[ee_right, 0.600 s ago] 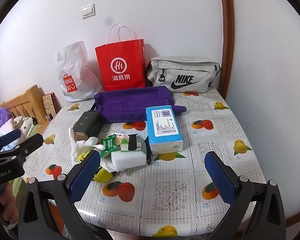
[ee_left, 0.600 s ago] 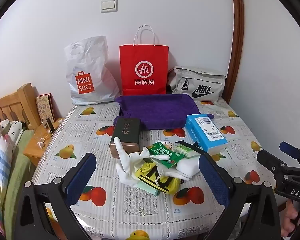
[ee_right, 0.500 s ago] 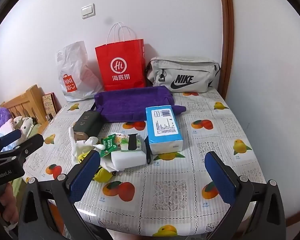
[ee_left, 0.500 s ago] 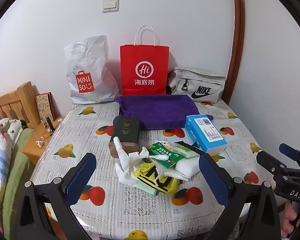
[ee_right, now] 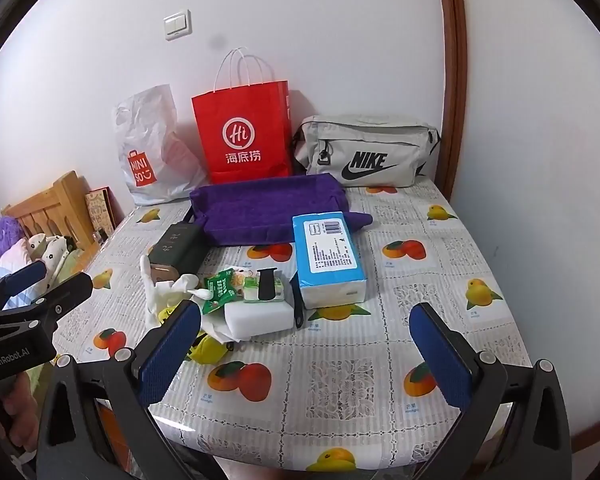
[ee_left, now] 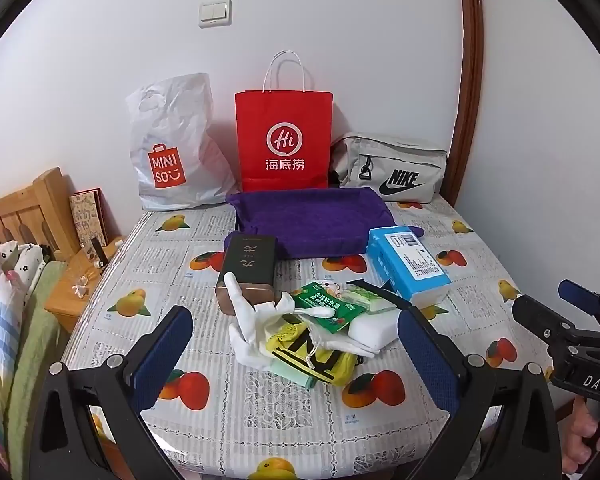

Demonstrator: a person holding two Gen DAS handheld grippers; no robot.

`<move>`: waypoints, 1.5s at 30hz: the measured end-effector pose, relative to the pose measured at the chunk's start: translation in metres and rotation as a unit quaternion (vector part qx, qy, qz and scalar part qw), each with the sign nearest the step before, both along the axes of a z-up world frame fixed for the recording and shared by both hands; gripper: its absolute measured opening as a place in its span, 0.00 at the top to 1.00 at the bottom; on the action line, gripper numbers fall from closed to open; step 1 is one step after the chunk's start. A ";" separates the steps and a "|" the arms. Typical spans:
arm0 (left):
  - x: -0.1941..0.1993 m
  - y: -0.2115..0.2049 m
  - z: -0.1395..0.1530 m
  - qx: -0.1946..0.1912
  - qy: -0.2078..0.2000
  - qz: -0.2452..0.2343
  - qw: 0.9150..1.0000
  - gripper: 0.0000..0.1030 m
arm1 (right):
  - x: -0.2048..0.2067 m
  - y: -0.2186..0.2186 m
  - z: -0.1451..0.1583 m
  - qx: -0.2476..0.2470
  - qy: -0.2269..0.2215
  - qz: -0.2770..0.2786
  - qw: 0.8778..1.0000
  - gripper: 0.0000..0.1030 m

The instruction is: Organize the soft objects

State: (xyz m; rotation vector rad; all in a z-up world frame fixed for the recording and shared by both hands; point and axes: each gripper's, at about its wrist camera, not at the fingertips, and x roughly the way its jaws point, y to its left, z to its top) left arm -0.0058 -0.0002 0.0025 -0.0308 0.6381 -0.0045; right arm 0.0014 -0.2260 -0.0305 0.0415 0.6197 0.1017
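bare near tablecloth (ee_right: 340,392), clutter (ee_left: 312,328) beyond

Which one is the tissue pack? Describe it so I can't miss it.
Start at the purple tray in front of the red bag. The tissue pack lies at its right front corner: the only blue block, white at its near end, with a barcode label on top.

Both wrist views look forward and downward across the table (ee_left: 236,408) toward the red bag (ee_left: 284,140) at the wall. The left view faces it squarely; the right sits further right. Both share the whole tabletop.
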 end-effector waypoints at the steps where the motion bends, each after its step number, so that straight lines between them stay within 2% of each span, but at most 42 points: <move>1: 0.000 0.000 -0.001 0.000 -0.001 -0.001 1.000 0.00 | 0.000 0.000 -0.001 0.000 -0.001 0.000 1.000 0.00; 45: -0.002 0.001 0.000 0.002 -0.002 0.000 1.000 0.00 | -0.010 0.008 0.003 0.003 -0.012 0.008 1.000 0.00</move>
